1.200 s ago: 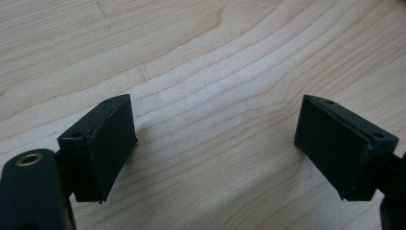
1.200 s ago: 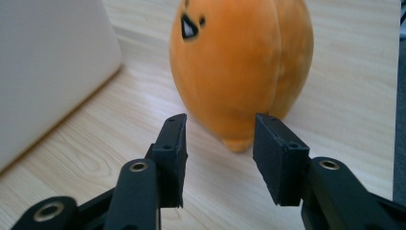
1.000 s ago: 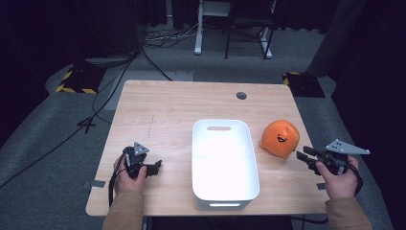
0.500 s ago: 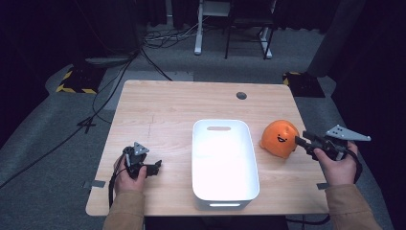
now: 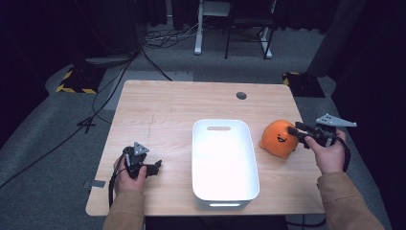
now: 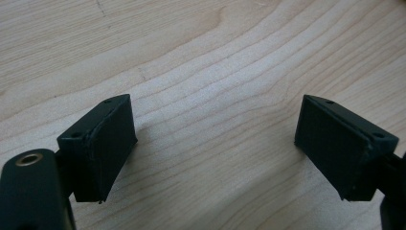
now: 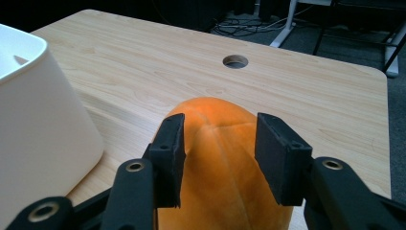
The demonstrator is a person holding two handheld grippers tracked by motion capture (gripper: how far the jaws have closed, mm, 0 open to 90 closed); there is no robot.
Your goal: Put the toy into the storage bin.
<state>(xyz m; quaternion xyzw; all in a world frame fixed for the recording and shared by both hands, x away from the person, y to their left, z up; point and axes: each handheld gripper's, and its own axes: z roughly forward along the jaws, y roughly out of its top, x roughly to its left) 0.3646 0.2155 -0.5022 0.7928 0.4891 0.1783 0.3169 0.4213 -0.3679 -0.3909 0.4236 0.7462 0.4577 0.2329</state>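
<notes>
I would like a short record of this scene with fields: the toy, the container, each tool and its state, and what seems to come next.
toy: orange plush toy with a smiling face, on the table to the right of the tub
container: white plastic tub, nothing inside, mid-table
right tool: right tool at the toy, jaws part open and just closing a little, astride its top; a firm grip cannot be told
left tool: left tool open, low over bare wood, nothing between the jaws
likely next: probably close on the toy and lift it toward the tub

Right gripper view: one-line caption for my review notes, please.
Right hand-held gripper poised with parted jaws over the orange plush toy, white bin alongside on the wooden table.
</notes>
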